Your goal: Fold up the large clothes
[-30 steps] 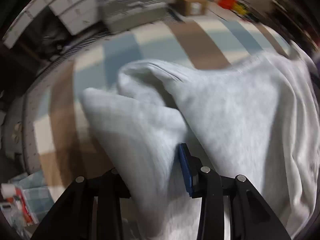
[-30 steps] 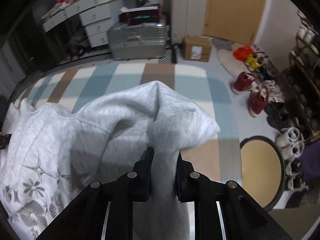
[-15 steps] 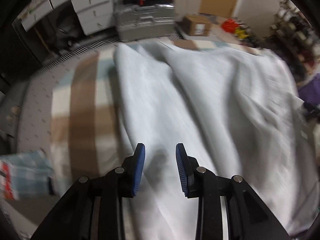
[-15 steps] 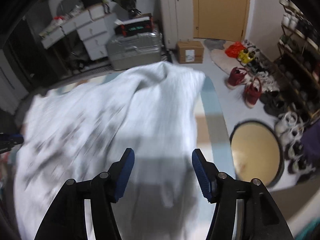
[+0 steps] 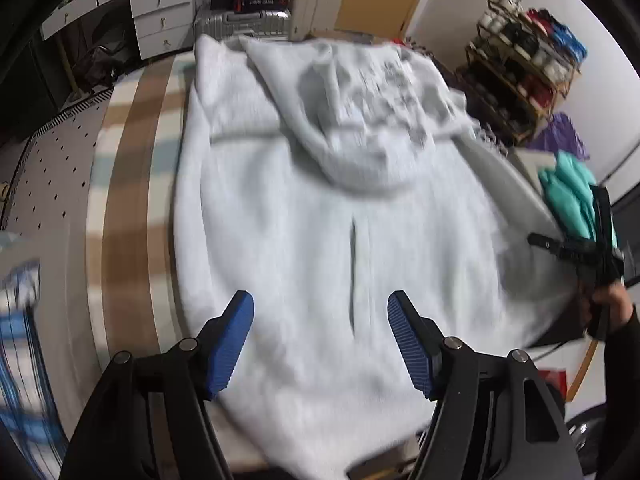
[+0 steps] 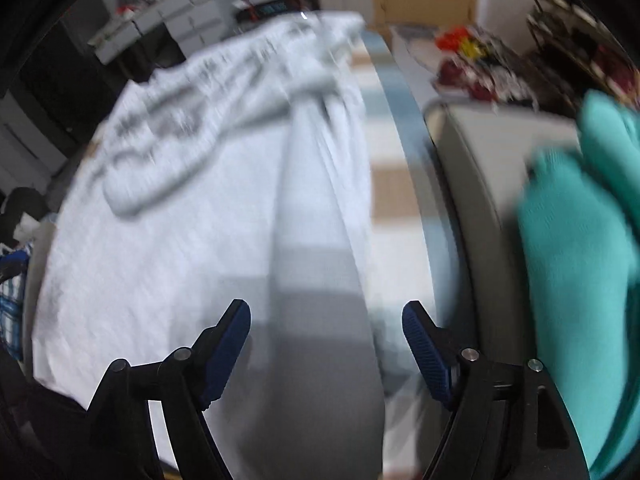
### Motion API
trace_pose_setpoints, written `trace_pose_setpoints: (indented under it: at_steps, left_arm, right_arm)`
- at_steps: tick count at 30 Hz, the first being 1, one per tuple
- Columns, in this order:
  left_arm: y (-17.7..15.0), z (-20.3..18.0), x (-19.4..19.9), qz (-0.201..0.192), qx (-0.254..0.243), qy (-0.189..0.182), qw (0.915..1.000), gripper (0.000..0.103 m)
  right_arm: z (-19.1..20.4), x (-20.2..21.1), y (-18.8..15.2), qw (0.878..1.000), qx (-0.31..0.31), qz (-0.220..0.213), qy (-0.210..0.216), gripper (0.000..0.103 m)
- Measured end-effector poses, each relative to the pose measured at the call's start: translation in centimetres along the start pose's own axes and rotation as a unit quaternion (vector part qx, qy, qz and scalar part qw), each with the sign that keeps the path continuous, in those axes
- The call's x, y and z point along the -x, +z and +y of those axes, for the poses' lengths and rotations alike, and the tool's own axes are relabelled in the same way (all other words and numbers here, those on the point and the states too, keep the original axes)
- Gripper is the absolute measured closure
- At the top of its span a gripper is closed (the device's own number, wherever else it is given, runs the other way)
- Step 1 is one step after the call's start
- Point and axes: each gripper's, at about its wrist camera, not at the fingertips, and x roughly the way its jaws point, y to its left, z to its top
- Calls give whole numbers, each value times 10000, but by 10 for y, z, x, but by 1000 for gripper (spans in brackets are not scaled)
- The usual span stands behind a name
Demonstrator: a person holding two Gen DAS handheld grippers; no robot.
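The left gripper [image 5: 320, 344] has its 2 blue fingers [image 5: 230, 344] well apart and opening further, with nothing between them; they hang above the near part of the pale grey hoodie [image 5: 320, 220]. The right gripper [image 6: 326, 350] also stands wide with nothing in its grasp, its fingers [image 6: 426, 354] poised over a long grey fold of the same garment, probably a sleeve [image 6: 320, 240], though blur makes that uncertain. The hoodie lies spread on a striped, blue-and-tan tabletop [image 5: 120, 200], hood [image 5: 360, 120] and printed panel toward the far edge, with a vertical slit or crease down its middle. In the left view, a hand [image 5: 612, 304] carries the other gripper at the hoodie's right border. A teal garment [image 6: 580, 220] sits off to the right, apart from the hoodie. The step in hand looks like choosing new grasp points for the next fold. To do it well, each gripper should come down on a matching edge or corner, pinch only 1 layer cleanly, and keep the cloth taut between the 2 hands so the fold line runs straight. Grabbing bunched fabric near the sleeve would likely drag a wrinkle into the fold.
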Motion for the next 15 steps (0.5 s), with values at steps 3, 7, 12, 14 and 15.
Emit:
trace_pose_setpoints:
  at_steps: [3,7,12,14,15]
  left_arm:
    - [-34,-1,-1,83,-12,409,9991,38]
    - [-69,8,8,-3,318,297,9991,38]
    - [-85,22,10,-42,572,221,9981,38]
    - [-88,24,9,-25,602,224,9979,38]
    - [-90,27,9,-21,626,214,9978,38]
  right_arm:
    - [-5,-3,-23,9993,-203,8,299,90]
    - [-14,22,-37,9896,-713,-478,1155,93]
    - [-14,16,-47,9978,-531,-404,-60,66]
    - [-8,15,-53,9983,-416,-277,-285,65]
    - [-6,24,-54,9976,-480,-374,-329,65]
